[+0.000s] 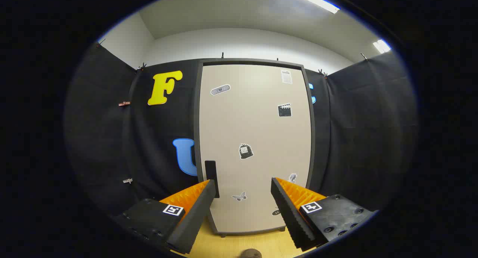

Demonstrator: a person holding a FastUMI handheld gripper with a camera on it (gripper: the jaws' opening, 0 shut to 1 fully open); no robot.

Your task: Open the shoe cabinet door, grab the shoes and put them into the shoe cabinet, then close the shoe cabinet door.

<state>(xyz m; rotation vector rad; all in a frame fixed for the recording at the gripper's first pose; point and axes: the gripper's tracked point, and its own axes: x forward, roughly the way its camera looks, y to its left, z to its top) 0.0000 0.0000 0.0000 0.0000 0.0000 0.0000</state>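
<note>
1. Clearly the first step is in hand: the shoe cabinet door (pixel 254 146) is shut, standing upright just beyond the tongs (pixel 242 187), whose fingers are spread wide and hold nothing.
2. Next, I judge, the tongs must reach the dark handle (pixel 211 174), a slim upright bar at the door's left edge, just past the left finger, and pinch it to pull.
3. The door is a flat, smooth beige panel in a dark frame, dotted with small stickers; the floor (pixel 231 245) is pale wood.
</note>
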